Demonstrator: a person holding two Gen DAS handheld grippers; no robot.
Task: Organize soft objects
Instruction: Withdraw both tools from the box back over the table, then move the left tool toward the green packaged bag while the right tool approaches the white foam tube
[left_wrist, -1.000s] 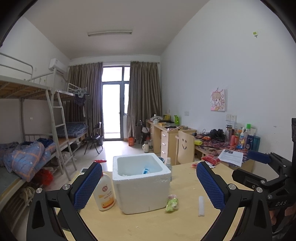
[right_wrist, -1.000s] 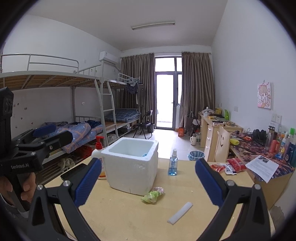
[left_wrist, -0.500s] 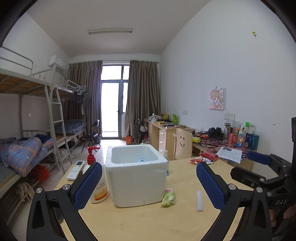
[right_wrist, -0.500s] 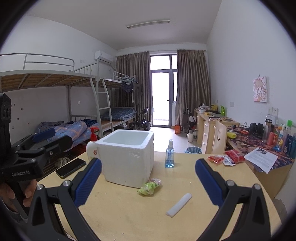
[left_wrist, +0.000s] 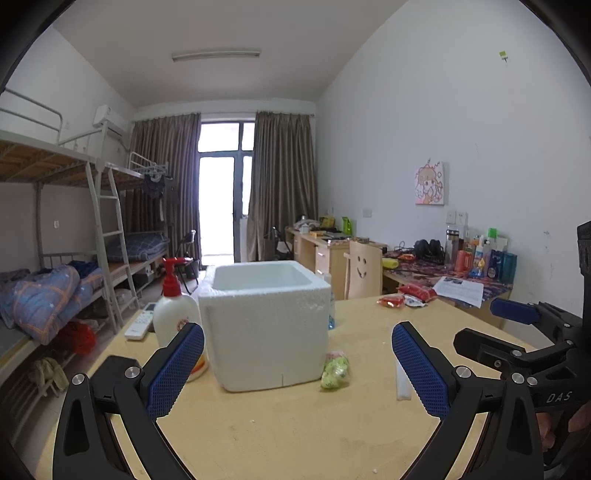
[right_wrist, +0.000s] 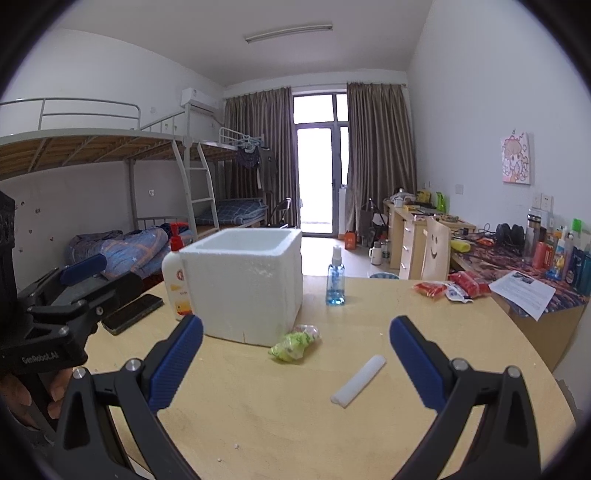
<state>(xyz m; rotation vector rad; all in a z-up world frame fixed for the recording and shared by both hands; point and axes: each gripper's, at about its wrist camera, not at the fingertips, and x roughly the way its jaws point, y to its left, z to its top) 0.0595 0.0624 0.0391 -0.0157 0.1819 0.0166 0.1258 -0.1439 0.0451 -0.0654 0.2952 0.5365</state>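
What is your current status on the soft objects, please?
Left gripper and right gripper open, empty. Green soft bundle and white foam strip on table beside foam box. Path unobstructed.

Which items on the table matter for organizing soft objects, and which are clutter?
Job: green soft bundle; white foam stick; foam box; left gripper and right gripper, both open.

Clutter: lotion pump bottle; blue spray bottle; phone; remote; red snack packets.
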